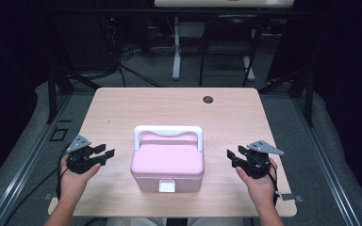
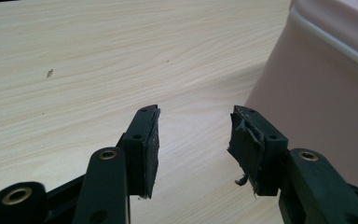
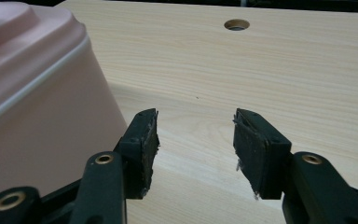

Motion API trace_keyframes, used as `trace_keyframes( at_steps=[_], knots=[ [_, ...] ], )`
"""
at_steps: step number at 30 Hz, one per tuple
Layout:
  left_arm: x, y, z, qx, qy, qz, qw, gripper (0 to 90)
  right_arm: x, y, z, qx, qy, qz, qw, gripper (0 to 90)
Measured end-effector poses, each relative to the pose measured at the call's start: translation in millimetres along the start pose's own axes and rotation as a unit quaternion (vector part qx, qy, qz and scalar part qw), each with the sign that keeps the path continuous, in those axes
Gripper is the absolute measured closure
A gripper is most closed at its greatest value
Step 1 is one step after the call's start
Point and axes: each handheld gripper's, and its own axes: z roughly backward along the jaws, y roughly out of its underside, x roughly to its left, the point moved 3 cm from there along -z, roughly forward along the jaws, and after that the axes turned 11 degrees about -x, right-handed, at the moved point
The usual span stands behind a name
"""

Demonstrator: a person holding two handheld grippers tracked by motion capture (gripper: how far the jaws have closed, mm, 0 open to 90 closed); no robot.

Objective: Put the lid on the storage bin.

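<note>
Pink box shut, mid-table near my edge; both grippers spread and empty.

Left gripper sits just beside the box's left wall, right gripper near its right wall; neither touches it, and nothing lies between either pair of fingers. White handle stands up across the back of the lid; white latch faces me on the front wall. Risks, as I judge them: the walls are smooth and slope inward toward the lid, so a squeeze from both sides could slide upward and slip. Pad rubber on my left fingers is torn and frayed, so grip there may be poor. Pushing from one side alone would skid the box across the wooden table.
</note>
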Motion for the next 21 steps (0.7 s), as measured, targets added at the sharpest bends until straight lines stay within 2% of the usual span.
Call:
trace_keyframes(
  at_steps=[6,14,17,18,19,21],
  knots=[
    [4.0,10.0,-1.2,-0.008,-0.001,0.002,1.0,49.1,-6.9,11.2,-2.4,0.005,0.005,0.001,1.0,48.2],
    [7.7,25.8,-4.6,0.003,-0.005,0.007,1.0,48.8,-10.4,28.3,-9.9,0.019,0.007,0.003,0.9998,48.2],
    [9.8,32.4,-7.6,0.017,-0.012,0.007,0.9998,48.9,-10.4,34.8,-13.7,0.025,0.005,-0.002,0.9997,48.2],
    [9.8,32.4,-7.6,0.017,-0.012,0.007,0.9998,48.9,-10.0,36.6,-14.6,0.029,0.003,-0.002,0.9996,48.2],
    [10.3,36.0,-10.2,0.02,-0.008,0.016,0.9997,48.9,-9.1,38.0,-15.5,0.034,0.001,-0.002,0.9994,48.2],
    [10.6,37.6,-11.3,0.023,-0.007,0.014,0.9996,48.8,-8.2,40.3,-17.6,0.038,0.001,0.006,0.9993,48.0]
  ],
)
